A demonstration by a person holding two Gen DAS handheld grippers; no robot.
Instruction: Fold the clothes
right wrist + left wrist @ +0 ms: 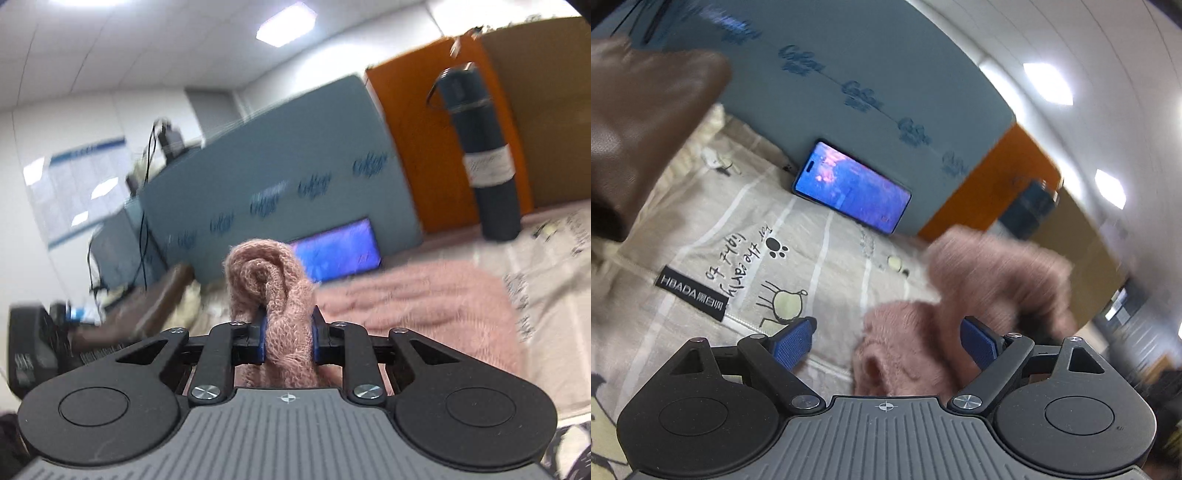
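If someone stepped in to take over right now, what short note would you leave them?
Right hand-held gripper: shut on a bunched fold of the pink sweater.
Left hand-held gripper: open, sweater edge between its fingers, not gripped.
The sweater lies rumpled on the printed sheet, near the lit phone.
Done: one grip taken.
Left: grip with the left, spread it out, fold.

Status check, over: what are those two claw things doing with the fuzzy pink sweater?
Right gripper clamped on a bunch of the fuzzy pink knitted sweater. Left gripper open, sweater between its fingers, not pinched. Nothing in the way.
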